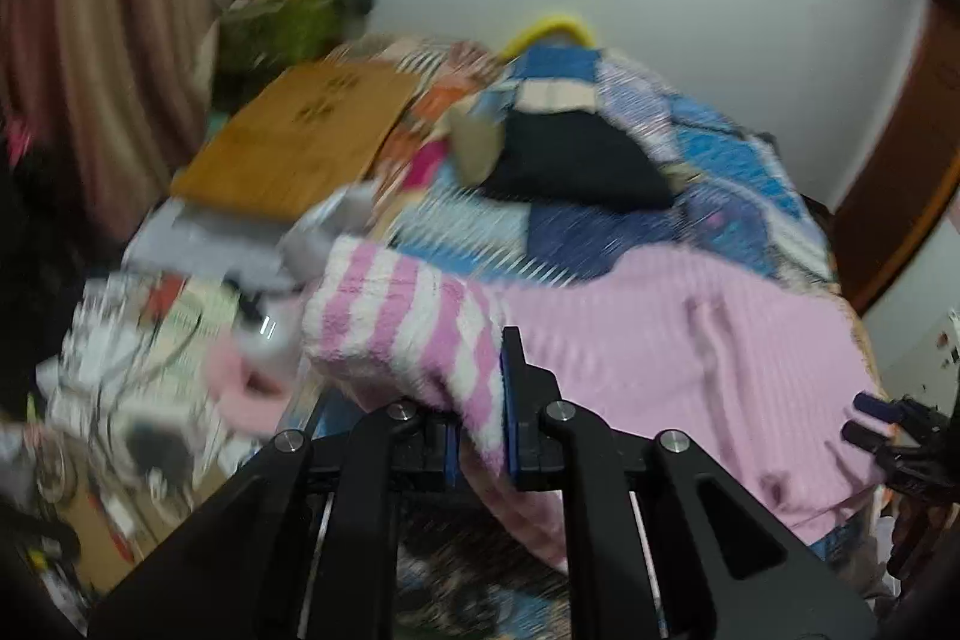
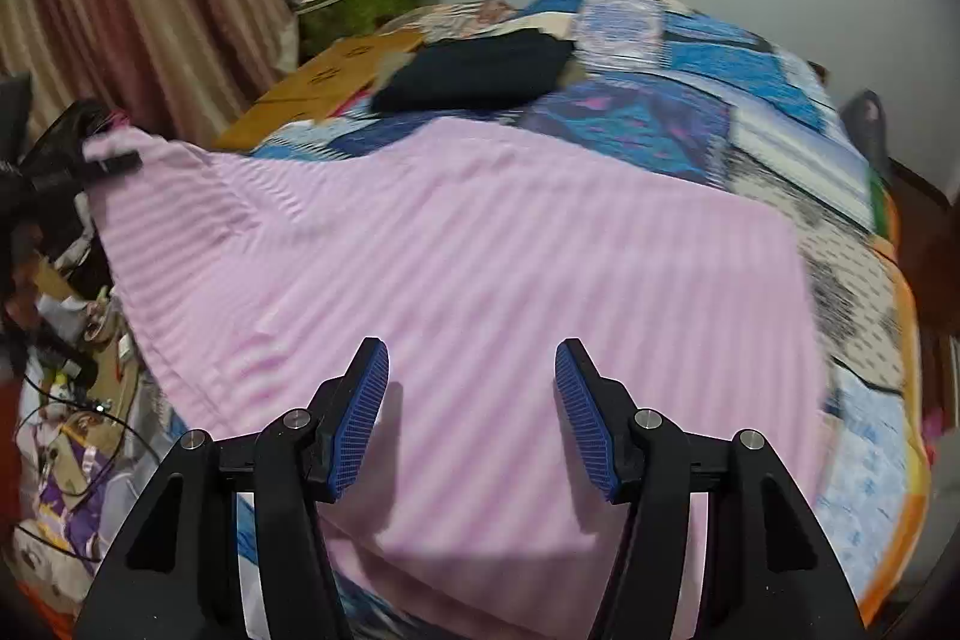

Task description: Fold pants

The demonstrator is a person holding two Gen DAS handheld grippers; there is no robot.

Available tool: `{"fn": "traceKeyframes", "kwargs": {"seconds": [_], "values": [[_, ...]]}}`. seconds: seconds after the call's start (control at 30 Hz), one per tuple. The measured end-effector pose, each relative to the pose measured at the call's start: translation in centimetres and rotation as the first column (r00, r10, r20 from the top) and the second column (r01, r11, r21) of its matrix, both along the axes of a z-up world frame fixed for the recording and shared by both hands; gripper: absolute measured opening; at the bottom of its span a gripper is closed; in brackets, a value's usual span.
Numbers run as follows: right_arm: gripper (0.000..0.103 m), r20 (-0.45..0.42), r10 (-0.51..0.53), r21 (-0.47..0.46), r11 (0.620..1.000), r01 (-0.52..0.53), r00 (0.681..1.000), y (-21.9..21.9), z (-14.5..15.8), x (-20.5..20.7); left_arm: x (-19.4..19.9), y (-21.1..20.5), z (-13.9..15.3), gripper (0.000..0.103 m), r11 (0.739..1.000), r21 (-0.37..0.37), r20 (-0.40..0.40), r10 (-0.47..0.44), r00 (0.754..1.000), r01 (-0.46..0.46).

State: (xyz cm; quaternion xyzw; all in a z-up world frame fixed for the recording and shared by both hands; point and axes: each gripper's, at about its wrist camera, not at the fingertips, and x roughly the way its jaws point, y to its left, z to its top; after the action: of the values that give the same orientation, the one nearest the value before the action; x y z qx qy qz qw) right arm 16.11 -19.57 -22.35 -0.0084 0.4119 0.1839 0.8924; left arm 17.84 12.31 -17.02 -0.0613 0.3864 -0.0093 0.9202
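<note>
The pink striped pants lie spread across the bed's patchwork quilt, covering most of its near half. The left tool is clamped on a bunched edge of the pants, the fuzzy pink-and-white fabric pinched between its blue pads and lifted off the quilt (the left wrist view is blurred). In the right wrist view that same tool shows at far left, holding the pants' corner raised. The right tool hangs over the near part of the pants with its jaws apart and nothing between them. A folded dark garment sits farther back on the quilt, beside a cardboard box.
</note>
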Motion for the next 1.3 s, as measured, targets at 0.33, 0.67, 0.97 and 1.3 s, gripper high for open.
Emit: {"fn": "traceKeyframes", "kwargs": {"seconds": [0.33, 0.67, 0.97, 1.3], "values": [[0.054, -0.016, -0.179, 0.002, 0.984, 0.179, 0.984, -9.7, -0.8, -2.5, 3.3, -11.2, 7.0, 0.010, 0.979, 0.017, 0.115, -0.204, 0.972, 0.204], [0.054, -0.078, -0.167, 0.164, 0.970, 0.178, 0.983, -12.0, -4.3, -2.6, 3.4, -26.2, 9.7, 0.010, 0.891, 0.061, 0.123, -0.455, 0.882, 0.451], [0.054, -0.026, -0.222, 0.163, 0.961, 0.224, 0.975, -15.0, -1.8, -5.6, 0.9, -37.8, 2.3, 0.010, 0.747, 0.050, -0.042, -0.662, 0.748, 0.663], [0.054, 0.003, -0.352, 0.127, 0.928, 0.349, 0.936, -19.5, 0.2, -9.8, -1.9, -41.3, -7.4, 0.012, 0.702, 0.041, -0.230, -0.686, 0.691, 0.711]]}}
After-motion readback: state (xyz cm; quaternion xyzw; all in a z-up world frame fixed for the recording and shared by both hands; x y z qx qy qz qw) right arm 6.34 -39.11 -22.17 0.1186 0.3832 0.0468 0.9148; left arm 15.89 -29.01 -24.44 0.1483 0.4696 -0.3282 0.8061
